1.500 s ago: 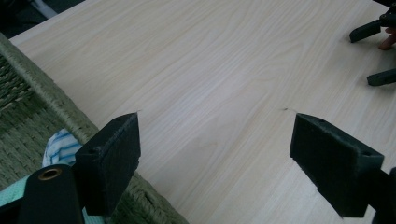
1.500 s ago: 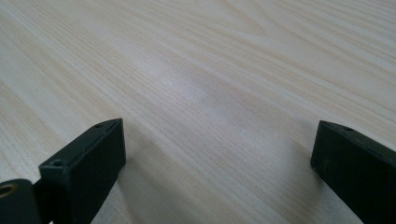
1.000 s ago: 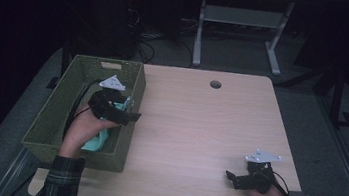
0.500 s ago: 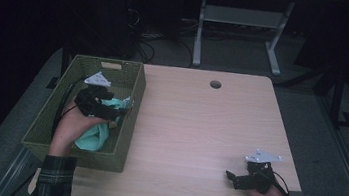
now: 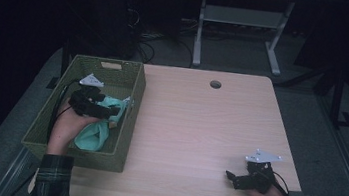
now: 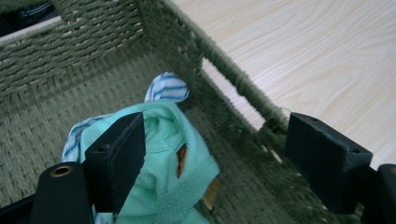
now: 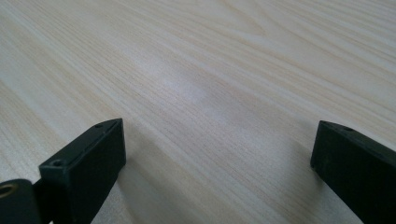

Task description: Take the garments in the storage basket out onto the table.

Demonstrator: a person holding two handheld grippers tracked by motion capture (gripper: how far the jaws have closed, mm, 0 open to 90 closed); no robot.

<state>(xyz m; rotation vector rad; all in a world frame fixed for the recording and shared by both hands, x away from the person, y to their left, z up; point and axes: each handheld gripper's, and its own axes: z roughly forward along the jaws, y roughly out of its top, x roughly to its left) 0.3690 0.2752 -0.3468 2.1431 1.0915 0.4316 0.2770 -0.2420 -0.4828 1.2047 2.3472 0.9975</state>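
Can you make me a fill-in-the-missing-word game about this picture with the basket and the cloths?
1. The mint green cloth lies inside the woven ____.
2. The left gripper is over the basket with its jaws ____.
3. The right gripper rests on the wooden ____.
4. Behind the green cloth peeks a white cloth with ____ stripes.

Missing words: basket; open; table; blue

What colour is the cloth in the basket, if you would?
Mint green cloth, clearest in the left gripper view.
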